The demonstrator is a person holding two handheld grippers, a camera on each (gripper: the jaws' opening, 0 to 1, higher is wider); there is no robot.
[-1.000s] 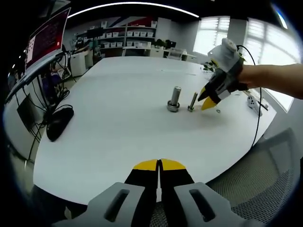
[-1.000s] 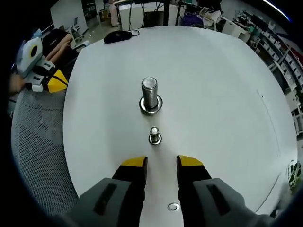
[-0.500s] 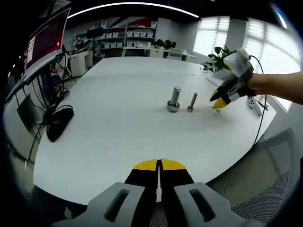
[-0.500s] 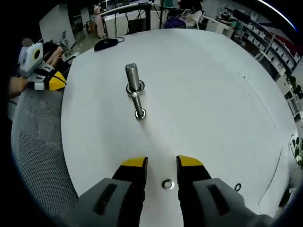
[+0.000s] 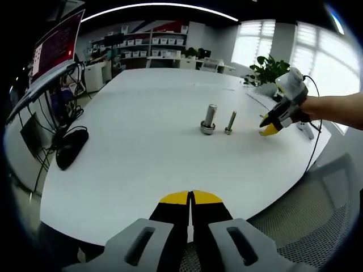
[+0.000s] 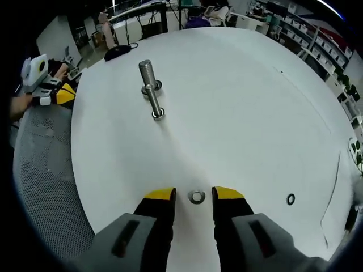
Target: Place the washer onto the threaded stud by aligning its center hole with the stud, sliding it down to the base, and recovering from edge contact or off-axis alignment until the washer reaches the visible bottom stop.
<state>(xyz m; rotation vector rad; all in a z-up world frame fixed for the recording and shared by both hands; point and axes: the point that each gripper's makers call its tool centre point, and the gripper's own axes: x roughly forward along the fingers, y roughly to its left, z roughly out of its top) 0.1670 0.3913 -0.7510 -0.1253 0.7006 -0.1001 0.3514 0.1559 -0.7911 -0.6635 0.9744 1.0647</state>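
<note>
In the right gripper view the washer (image 6: 197, 196) lies flat on the white desk (image 6: 238, 107), low in the frame just above centre, right between the yellow tips of the right claw (image 6: 194, 195), whose jaws stand apart with a gap a little wider than the washer and hold nothing. It looks like a small, thin metal ring: light, stiff, and probably slippery on the smooth top, so pinching it flat may make it skate or flip; a sound hold would be across its outer rim on two opposite sides, leaving the centre hole free. The slim threaded stud (image 6: 153, 105) stands in the upper left of that view, well apart from the washer, with a thicker bolt (image 6: 147, 72) just behind it. A small dark ring (image 6: 290, 199) lies at the lower right. In the left gripper view the left claw (image 5: 190, 198) sits at the bottom centre, jaws pressed together and empty, near the desk's edge.
</note>
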